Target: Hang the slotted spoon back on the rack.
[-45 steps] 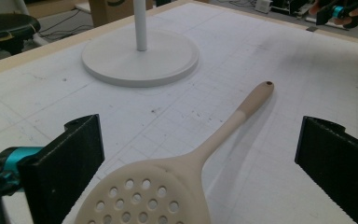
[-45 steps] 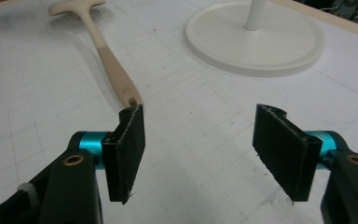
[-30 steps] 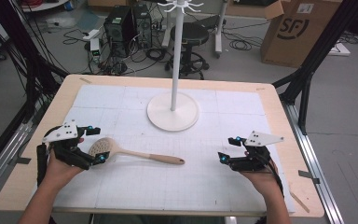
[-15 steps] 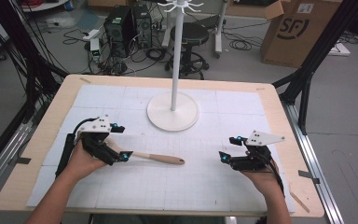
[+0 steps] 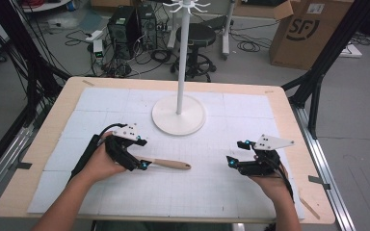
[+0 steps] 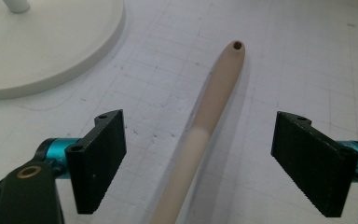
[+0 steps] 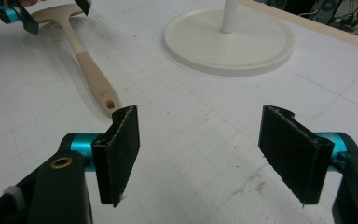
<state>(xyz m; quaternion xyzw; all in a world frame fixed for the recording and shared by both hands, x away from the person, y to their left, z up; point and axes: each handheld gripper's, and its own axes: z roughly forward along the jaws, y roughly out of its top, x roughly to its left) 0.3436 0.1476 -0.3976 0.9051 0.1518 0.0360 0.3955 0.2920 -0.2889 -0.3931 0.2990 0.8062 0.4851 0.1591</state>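
White gridded matting covers the wooden bench (image 5: pixel 38 159), and the round white base of a coat stand (image 5: pixel 178 114) sits on it toward the far side, its pole rising from the middle. That base serves as the landmark. Nearer the person than the base and a little to its left lies a wooden brush (image 5: pixel 171 164), flat on the matting, its pale handle pointing right with a small hanging hole at the tip; in the left gripper view the handle (image 6: pixel 205 130) runs up between the two black jaws. The left hand-held gripper (image 5: pixel 142 164) hangs over the brush near its head, to the near left of the base. Its jaws have just been closing, yet they are spread, with clear gaps on both sides of the handle between them. The right hand-held gripper (image 5: pixel 232 162) rests to the near right of the base, well apart from the brush, jaws spread on nothing.
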